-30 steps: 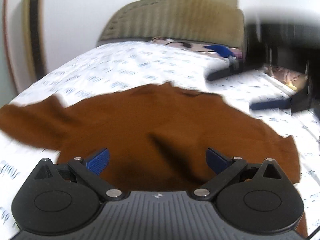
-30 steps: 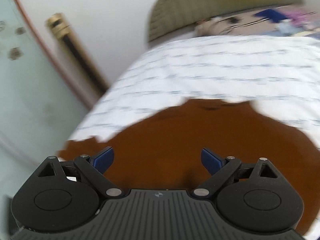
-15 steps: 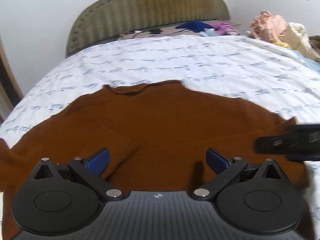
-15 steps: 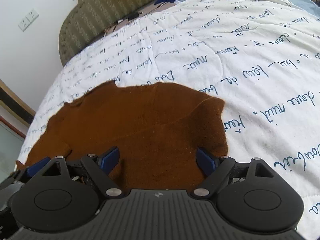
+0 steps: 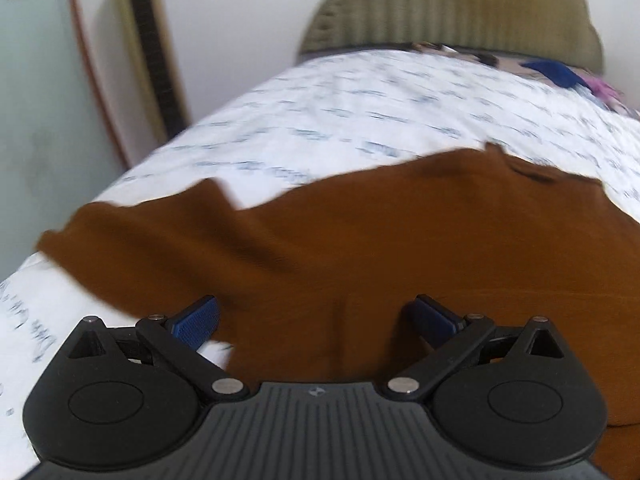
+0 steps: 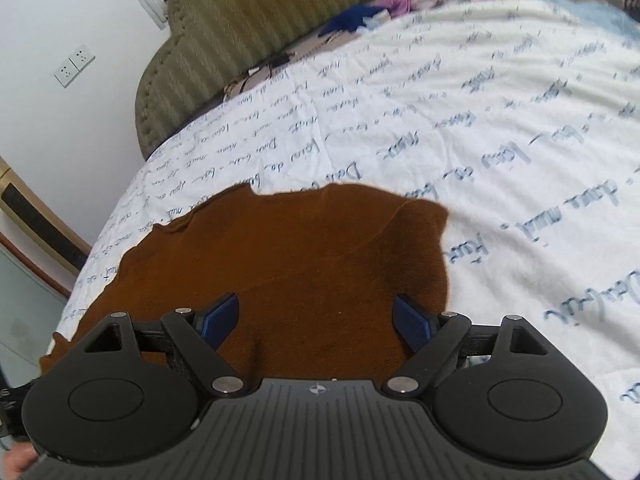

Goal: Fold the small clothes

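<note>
Your left hand-held gripper [image 5: 316, 318] hangs over the brown sweater [image 5: 400, 248], its blue pads spread wide with nothing between them. Your right hand-held gripper [image 6: 316, 318] is just as wide and empty above the sweater's right side. The sweater lies spread flat on the bed [image 6: 500, 128], on a white cover printed with blue script, one sleeve [image 5: 132, 232] reaching toward the bed's left edge. Beyond it stands an olive ribbed headboard [image 6: 240, 32], with loose clothes [image 6: 360, 16] near it.
</note>
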Demonstrator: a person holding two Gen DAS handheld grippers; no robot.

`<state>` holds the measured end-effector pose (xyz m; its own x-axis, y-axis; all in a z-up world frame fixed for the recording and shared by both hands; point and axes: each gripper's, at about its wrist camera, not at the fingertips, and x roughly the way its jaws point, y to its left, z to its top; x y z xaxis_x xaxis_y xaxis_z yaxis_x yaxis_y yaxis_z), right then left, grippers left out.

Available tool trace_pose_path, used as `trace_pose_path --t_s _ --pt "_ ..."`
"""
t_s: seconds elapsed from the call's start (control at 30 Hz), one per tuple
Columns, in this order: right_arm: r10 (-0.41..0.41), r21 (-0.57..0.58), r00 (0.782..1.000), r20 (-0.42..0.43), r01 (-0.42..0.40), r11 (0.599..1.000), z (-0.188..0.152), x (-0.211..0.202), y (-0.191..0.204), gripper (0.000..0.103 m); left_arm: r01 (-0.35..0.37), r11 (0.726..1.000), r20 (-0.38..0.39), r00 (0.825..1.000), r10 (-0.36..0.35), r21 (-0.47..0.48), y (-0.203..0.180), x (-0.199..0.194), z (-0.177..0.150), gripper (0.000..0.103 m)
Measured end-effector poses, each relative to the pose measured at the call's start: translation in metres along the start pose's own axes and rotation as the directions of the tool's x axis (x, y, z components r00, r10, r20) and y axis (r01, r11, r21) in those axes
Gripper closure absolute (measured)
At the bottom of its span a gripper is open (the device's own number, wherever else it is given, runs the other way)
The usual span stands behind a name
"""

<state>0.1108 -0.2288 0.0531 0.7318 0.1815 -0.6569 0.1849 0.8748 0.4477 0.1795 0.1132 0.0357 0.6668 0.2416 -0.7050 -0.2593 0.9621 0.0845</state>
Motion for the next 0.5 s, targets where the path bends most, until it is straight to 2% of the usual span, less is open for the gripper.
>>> trace_pose_path --t_s 0.07,0.13,0.23,0.33,0.5 --pt "-0.045 -0.024 0.999 -0.005 0.045 0.999 -0.002 0.001 0.0 0.018 0.007 1.0 -0.022 1.0 -0.007 -0.018 0.01 -0.002 -0.005 0.0" --pt "-0.095 -0.04 0.993 -0.065 0.093 0.995 -0.007 0.017 -0.006 0.015 0.021 1.0 -0.044 0.999 -0.021 -0.009 0.009 0.001 -0.012 0.0" --pt "-0.117 -0.083 0.991 -0.06 0.112 0.99 -0.007 0.02 0.002 0.013 0.057 0.998 -0.021 0.998 -0.058 -0.036 0.012 -0.01 -0.019 0.0" --pt "-0.063 -0.056 0.998 -0.027 0.061 0.997 -0.002 0.008 0.012 0.014 0.101 0.993 0.015 0.995 -0.101 -0.054 0.029 -0.028 -0.021 0.0" --pt "0.019 -0.154 1.0 -0.002 -0.019 0.988 -0.007 -0.004 0.061 0.014 0.044 0.996 0.097 0.995 -0.036 -0.081 0.084 -0.053 -0.02 0.0"
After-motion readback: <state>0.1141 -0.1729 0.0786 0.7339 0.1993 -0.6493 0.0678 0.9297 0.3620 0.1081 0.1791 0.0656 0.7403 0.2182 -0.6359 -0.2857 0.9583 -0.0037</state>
